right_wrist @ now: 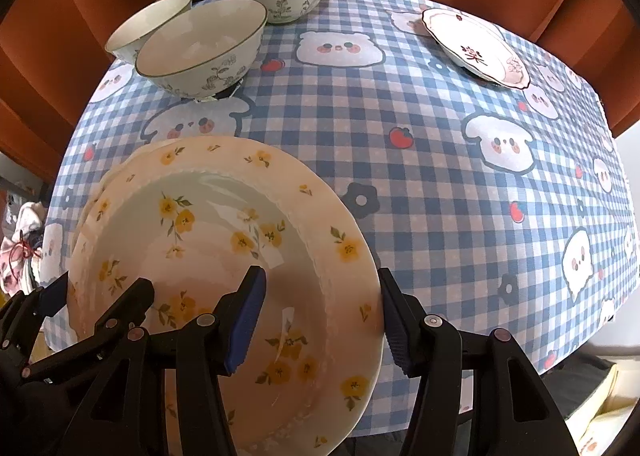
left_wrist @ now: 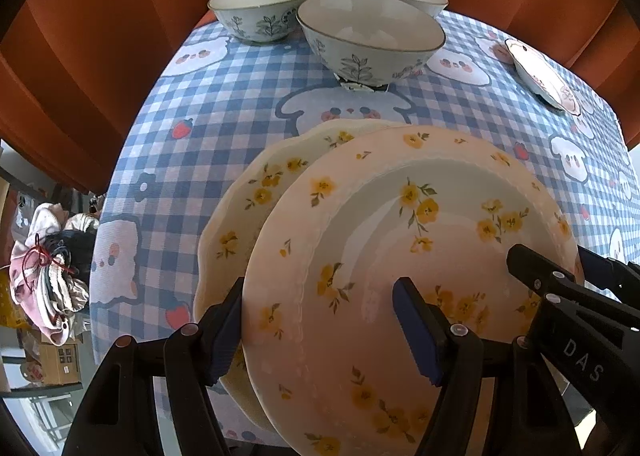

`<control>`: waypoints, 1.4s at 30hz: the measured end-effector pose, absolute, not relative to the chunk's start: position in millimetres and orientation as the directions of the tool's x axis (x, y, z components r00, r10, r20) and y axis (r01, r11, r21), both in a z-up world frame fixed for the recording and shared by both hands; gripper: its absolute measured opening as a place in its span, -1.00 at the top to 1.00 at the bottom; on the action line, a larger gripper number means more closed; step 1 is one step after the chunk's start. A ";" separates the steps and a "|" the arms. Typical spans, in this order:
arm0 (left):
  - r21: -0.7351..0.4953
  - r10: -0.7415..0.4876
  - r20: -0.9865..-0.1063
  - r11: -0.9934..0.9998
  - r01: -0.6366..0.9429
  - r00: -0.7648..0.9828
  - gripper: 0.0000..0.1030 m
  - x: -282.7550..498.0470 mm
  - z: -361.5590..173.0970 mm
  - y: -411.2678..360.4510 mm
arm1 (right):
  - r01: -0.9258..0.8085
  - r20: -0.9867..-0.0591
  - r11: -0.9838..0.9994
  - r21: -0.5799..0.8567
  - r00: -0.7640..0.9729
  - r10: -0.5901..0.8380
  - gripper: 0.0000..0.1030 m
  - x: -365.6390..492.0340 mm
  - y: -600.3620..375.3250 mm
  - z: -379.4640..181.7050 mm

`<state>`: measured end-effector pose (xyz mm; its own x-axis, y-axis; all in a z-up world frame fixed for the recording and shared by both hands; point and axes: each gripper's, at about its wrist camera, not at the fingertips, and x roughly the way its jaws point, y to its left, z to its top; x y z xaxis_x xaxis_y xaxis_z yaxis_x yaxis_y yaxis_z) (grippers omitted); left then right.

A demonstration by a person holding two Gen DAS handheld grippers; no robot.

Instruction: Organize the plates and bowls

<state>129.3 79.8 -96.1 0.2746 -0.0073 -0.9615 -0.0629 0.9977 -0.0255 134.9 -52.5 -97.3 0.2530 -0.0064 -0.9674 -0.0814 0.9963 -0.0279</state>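
A cream plate with yellow flowers (left_wrist: 380, 256) (right_wrist: 224, 256) hangs just above the checked tablecloth (left_wrist: 192, 128), carried by both grippers. My left gripper (left_wrist: 320, 332) is shut on its left rim, one finger outside the edge and one in the well. My right gripper (right_wrist: 320, 324) grips the opposite rim the same way. A second yellow-flowered plate (left_wrist: 240, 212) lies on the cloth beneath it, showing to the left. Three pale leaf-patterned bowls (left_wrist: 368, 36) (right_wrist: 200, 48) stand together at the table's far side.
A small white plate with a dark wavy rim (left_wrist: 540, 72) (right_wrist: 476, 44) sits at the far right. Orange curtains (left_wrist: 80, 56) hang close behind the table. Bundled cloth (left_wrist: 48, 268) and a cardboard box (left_wrist: 60, 360) lie beyond the left table edge.
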 end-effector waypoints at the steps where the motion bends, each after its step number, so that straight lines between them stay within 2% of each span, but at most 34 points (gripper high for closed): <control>1: -0.029 -0.011 -0.964 0.998 -0.063 0.267 -0.41 130.0 -98.6 79.9 | -0.080 -0.969 0.996 -0.030 0.248 -0.010 -0.15 135.7 -52.4 -99.2; 16: 0.020 0.041 -0.964 0.996 -0.082 0.264 -0.45 137.2 -107.0 81.3 | -0.087 -0.971 0.995 -0.039 0.239 -0.018 -0.14 142.9 -46.8 -112.7; 22: 0.098 0.104 -0.950 0.995 -0.036 0.293 -0.50 135.0 -106.6 71.9 | -0.082 -0.964 0.996 -0.038 0.267 -0.015 -0.09 140.5 -45.9 -111.3; 27: 0.098 0.105 -0.953 0.994 -0.038 0.284 -0.54 135.2 -106.8 75.3 | -0.055 -0.949 0.998 -0.026 0.315 -0.007 -0.08 132.8 -50.4 -101.2; 28: 0.094 0.101 -0.953 0.995 -0.041 0.285 -0.54 134.9 -105.7 76.7 | -0.051 -0.946 0.998 -0.024 0.324 -0.006 -0.06 130.9 -52.3 -98.7; 29: 0.088 0.097 -0.951 0.995 -0.044 0.293 -0.54 134.4 -103.3 78.1 | -0.047 -0.944 0.999 -0.021 0.331 -0.005 0.10 129.9 -53.5 -96.7; 31: 0.078 0.089 -0.944 0.996 -0.047 0.319 -0.54 133.5 -95.7 80.8 | -0.042 -0.941 0.999 -0.015 0.338 0.000 0.25 127.9 -56.2 -93.5; 35: 0.054 0.067 -0.938 0.997 -0.047 0.339 -0.55 132.4 -87.9 84.9 | -0.038 -0.941 0.999 -0.014 0.339 0.000 0.34 126.9 -57.9 -93.4; 42: 0.036 0.050 -0.940 0.998 -0.047 0.337 -0.55 132.1 -86.8 90.4 | -0.043 -0.944 0.999 -0.016 0.331 -0.001 0.34 129.4 -50.7 -98.3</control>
<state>132.1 90.4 -86.8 0.3367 0.0500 -0.9403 -0.0471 0.9982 0.0362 129.4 -50.7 -98.3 0.3310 -0.0006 -0.9436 -0.0428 0.9990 -0.0157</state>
